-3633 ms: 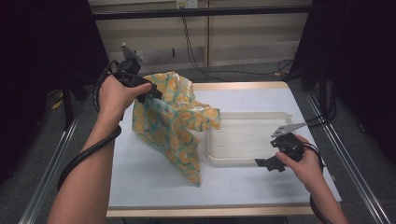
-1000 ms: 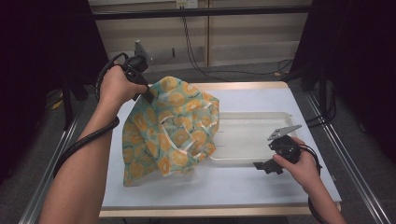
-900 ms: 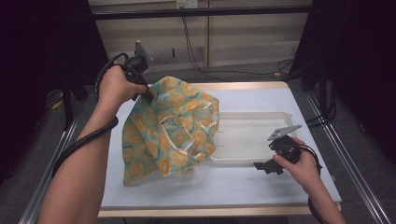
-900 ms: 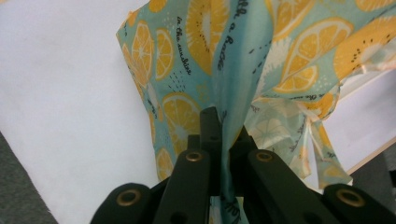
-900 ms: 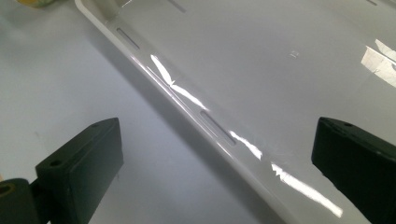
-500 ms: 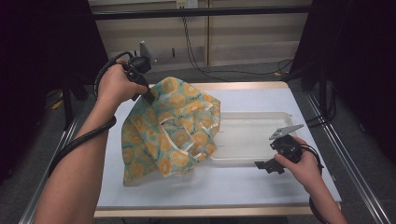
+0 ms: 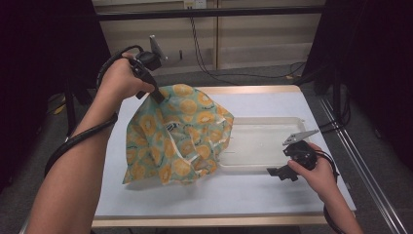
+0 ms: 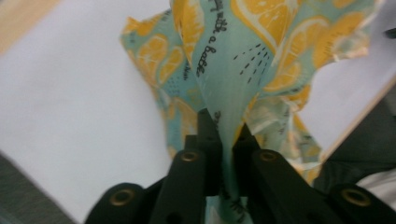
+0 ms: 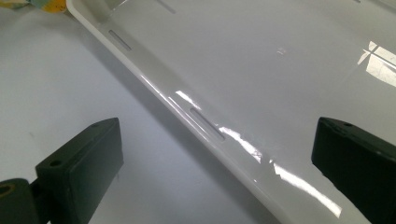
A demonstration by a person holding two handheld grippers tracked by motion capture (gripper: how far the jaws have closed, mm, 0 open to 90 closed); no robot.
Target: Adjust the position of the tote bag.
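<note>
The right gripper (image 7: 281,171) sits nearest, fingers (image 9: 79,163) spread wide and empty at the near rim of the glossy white plastic tray (image 7: 263,165). Left of it, soft lemon-print cloth (image 7: 178,139) drapes down onto the surface (image 7: 219,195), overlapping the tray's left end. Farthest, the left gripper (image 7: 157,93) pinches its raised corner tight.

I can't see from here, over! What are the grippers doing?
Left hand-held gripper shut on lemon-print cloth, lifted. Right hand-held gripper open by white tray. Cloth overhangs tray's edge.
</note>
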